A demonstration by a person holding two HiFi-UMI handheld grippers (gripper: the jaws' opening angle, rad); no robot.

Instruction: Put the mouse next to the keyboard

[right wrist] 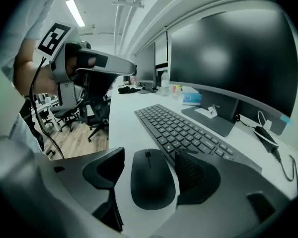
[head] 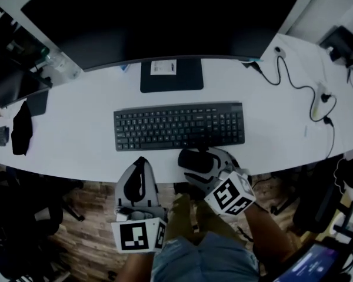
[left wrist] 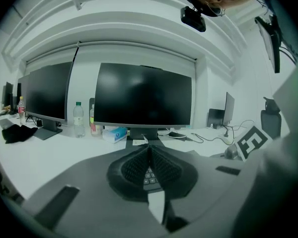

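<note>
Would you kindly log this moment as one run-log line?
right gripper: open around black computer mouse | placement: on white desk at near edge of black keyboard | left gripper: shut, empty

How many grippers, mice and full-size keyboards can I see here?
Grippers: 2 (left gripper, right gripper)
Mouse: 1
Keyboard: 1
Total: 4
</note>
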